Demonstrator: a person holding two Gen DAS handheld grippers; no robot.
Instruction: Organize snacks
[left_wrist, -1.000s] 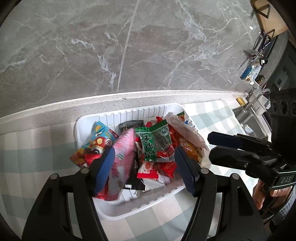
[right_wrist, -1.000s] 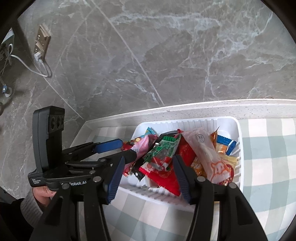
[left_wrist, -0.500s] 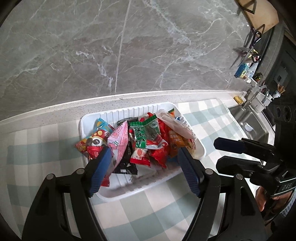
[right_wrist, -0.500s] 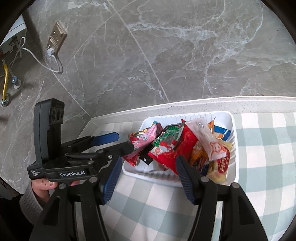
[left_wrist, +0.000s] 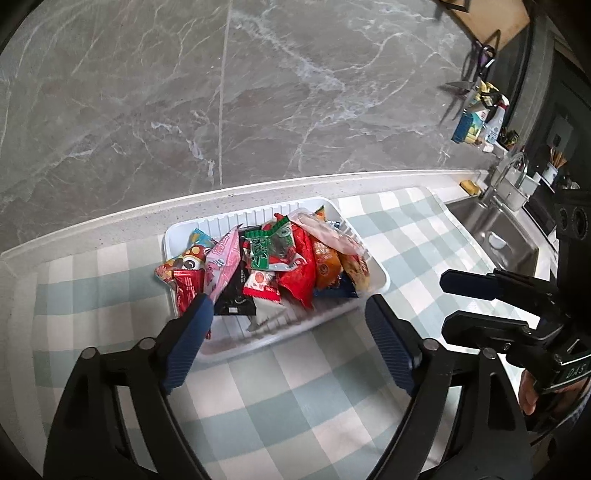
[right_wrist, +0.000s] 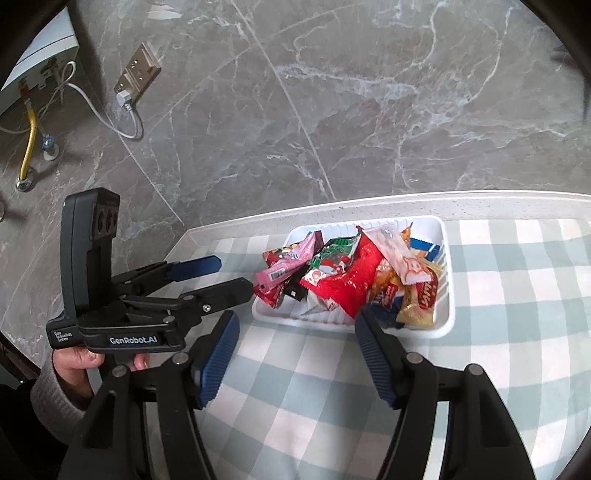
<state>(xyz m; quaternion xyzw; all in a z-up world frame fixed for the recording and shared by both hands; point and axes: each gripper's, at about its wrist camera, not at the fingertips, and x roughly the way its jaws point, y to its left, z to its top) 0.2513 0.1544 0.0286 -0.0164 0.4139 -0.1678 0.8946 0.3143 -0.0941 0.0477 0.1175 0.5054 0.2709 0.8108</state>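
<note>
Judging by how things lie, the job looks close to finished: every snack I can see is inside the tray (left_wrist: 380, 275), and the checked cloth (left_wrist: 295, 398) on the table around it carries no loose packet. What might be left is tidying, since the packets are heaped rather than lined up, and one at the left end pokes over the rim.

The tray is white, ribbed and shallow, sitting on the cloth near the table's back edge, just in front of the marble wall (left_wrist: 258, 92). A sink (left_wrist: 495, 236) lies off to the right in the left-wrist view, well apart from it.

Inside, the biggest thing is a red bag (right_wrist: 351, 280) lying across the middle, with a pale pink-printed packet (right_wrist: 397, 254) draped over it. Orange and yellow packets (right_wrist: 421, 299) crowd the right end, and a blue one (right_wrist: 424, 245) sits behind them. A pink packet (right_wrist: 291, 258) leans at the left end, with a green sachet (right_wrist: 338, 245) beside it and a small black one (left_wrist: 236, 295) tucked low.

Both tools hang above the near side of the tray. The left gripper (left_wrist: 288, 332) has its jaws opening with nothing between them, and the right gripper (right_wrist: 295, 354) likewise is opening and empty.
</note>
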